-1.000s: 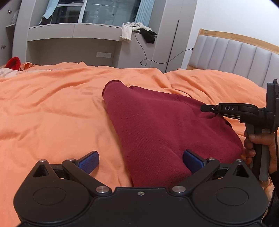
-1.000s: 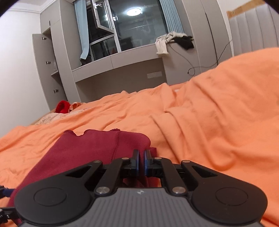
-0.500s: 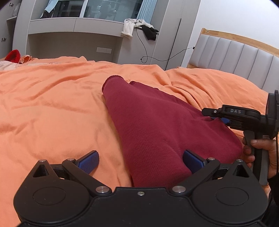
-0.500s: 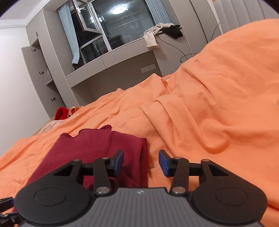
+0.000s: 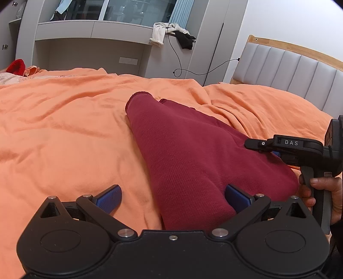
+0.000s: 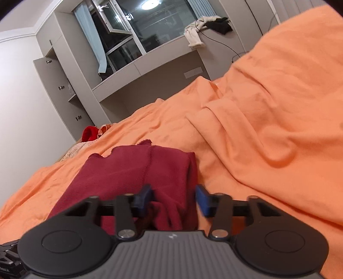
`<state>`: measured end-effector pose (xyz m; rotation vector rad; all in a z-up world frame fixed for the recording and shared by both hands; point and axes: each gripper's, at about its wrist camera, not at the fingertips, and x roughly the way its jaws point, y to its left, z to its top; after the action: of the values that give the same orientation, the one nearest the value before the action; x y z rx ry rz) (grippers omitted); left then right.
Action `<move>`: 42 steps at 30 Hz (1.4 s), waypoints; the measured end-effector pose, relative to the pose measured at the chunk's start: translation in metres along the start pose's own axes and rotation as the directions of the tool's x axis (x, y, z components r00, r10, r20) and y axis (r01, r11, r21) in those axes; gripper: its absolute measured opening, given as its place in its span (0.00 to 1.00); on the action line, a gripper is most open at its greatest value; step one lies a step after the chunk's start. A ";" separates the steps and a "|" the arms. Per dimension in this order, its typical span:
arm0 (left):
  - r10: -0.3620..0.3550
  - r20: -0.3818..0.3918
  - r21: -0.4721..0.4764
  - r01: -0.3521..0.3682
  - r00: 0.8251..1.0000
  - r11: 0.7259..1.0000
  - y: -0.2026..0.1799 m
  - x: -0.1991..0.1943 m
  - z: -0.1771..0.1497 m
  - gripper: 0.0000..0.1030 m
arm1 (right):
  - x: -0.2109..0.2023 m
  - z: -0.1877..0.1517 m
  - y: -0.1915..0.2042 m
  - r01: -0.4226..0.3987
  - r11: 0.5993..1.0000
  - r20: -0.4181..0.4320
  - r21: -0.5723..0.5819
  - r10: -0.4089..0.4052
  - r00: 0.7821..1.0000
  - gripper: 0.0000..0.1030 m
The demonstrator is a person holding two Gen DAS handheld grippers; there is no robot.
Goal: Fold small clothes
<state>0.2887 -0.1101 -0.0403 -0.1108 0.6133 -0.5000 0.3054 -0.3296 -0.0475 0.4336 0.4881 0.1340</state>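
Lit evenly by warm indoor light, with a round ceiling lamp (image 6: 150, 4) mirrored as a bright glare spot in the dark window (image 6: 137, 32). Soft, shallow shadows in the folds of the orange bedcover (image 5: 64, 133); no harsh contrast. Strong fisheye bending at the edges, black vignette in the corners, cabinets (image 6: 62, 85) and headboard (image 5: 289, 70) curved. Left wrist view sharp throughout. Right wrist view tilted and smeared by motion blur, worst on the blue fingertips (image 6: 202, 202) and the dark red garment (image 6: 137, 171).
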 end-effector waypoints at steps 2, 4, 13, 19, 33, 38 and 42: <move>-0.001 0.001 -0.001 0.001 1.000 1.000 0.000 0.001 0.000 1.00 | 0.000 0.002 0.003 0.008 1.000 0.013 -0.015 -0.008 1.000 0.30; 0.000 0.003 -0.001 0.000 1.000 1.000 0.000 0.001 -0.001 1.00 | 0.001 0.004 0.008 0.016 0.999 0.028 -0.040 -0.015 1.000 0.20; -0.002 0.005 -0.007 0.002 1.000 1.000 0.000 0.000 -0.002 1.00 | 0.011 0.015 -0.004 0.024 0.998 0.056 -0.050 -0.021 0.998 0.06; -0.003 0.005 -0.008 0.003 1.000 1.000 0.001 0.000 -0.002 1.00 | 0.000 0.017 -0.032 -0.009 0.995 0.039 0.096 0.005 0.999 0.42; -0.014 0.011 -0.017 0.014 1.000 1.000 0.004 0.000 -0.003 1.00 | 0.018 0.006 -0.025 -0.087 0.990 -0.050 0.115 0.093 0.994 0.82; -0.013 0.011 -0.016 0.014 1.000 1.000 0.004 0.000 -0.003 1.00 | 0.028 -0.002 -0.019 -0.064 0.995 -0.081 0.076 0.070 0.994 0.76; -0.014 0.012 -0.016 0.014 1.000 1.000 0.004 0.000 -0.003 1.00 | 0.030 -0.003 -0.017 -0.062 0.996 -0.083 0.071 0.068 0.994 0.76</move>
<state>0.2882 -0.1067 -0.0439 -0.1334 0.6053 -0.5073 0.3308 -0.3367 -0.0706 0.5123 0.5639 0.1997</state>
